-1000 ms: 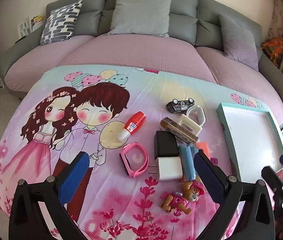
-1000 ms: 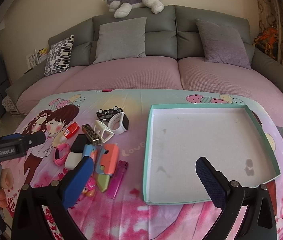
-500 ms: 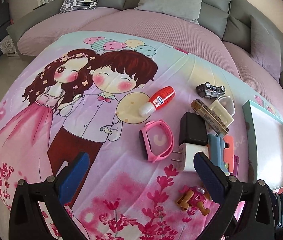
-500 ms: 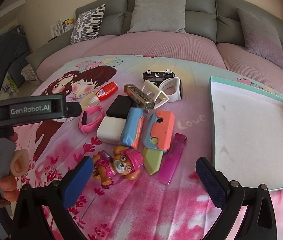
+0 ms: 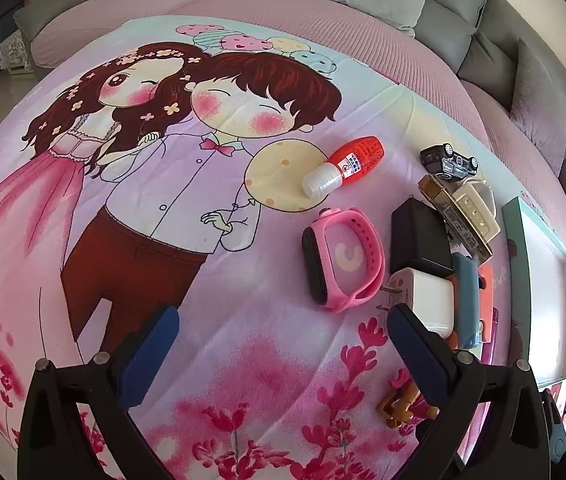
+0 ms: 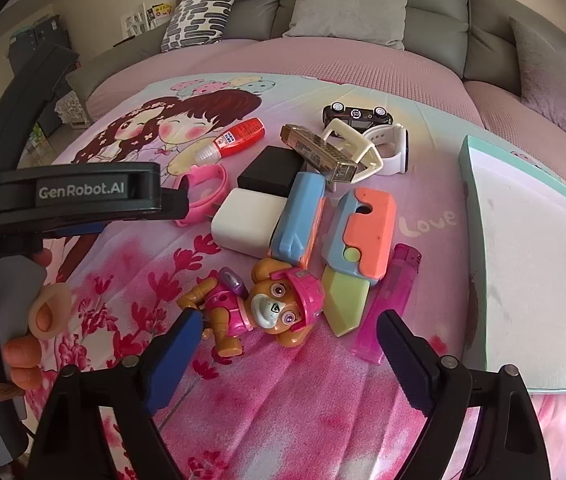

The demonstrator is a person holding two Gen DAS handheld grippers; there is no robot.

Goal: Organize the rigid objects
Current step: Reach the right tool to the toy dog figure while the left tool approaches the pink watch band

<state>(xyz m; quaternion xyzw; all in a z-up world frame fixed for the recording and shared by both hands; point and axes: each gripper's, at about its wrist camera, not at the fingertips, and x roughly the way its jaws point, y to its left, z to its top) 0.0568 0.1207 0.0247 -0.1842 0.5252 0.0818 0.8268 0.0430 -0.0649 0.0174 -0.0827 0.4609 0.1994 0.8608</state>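
A pile of small objects lies on the cartoon-print cloth. My right gripper (image 6: 287, 360) hangs low over a pink and brown dog figure (image 6: 267, 308). Its jaws are closing, and the toy lies just ahead between the fingertips with no pad pressing on it. Behind the toy are a purple lighter (image 6: 387, 304), an orange and blue toy knife (image 6: 363, 236), a blue case (image 6: 299, 216) and a white charger (image 6: 247, 220). My left gripper (image 5: 283, 356) stands open over bare cloth. A pink watch band (image 5: 343, 258) lies just ahead of its right finger, with a red glue bottle (image 5: 347, 164) further back.
A teal-rimmed white tray (image 6: 471, 152) sits right of the pile. A black box (image 6: 271, 172), harmonica (image 6: 319, 152), white watch (image 6: 391, 148) and toy car (image 6: 357, 114) lie at the back. The left gripper's housing (image 6: 71, 196) and a person's hand (image 6: 23, 344) fill the left. A sofa stands behind.
Both grippers have sunk closer to the cloth. The right one swung left from in front of the tray to the dog figure, and its jaws have narrowed. The left view now centres on bare cloth.
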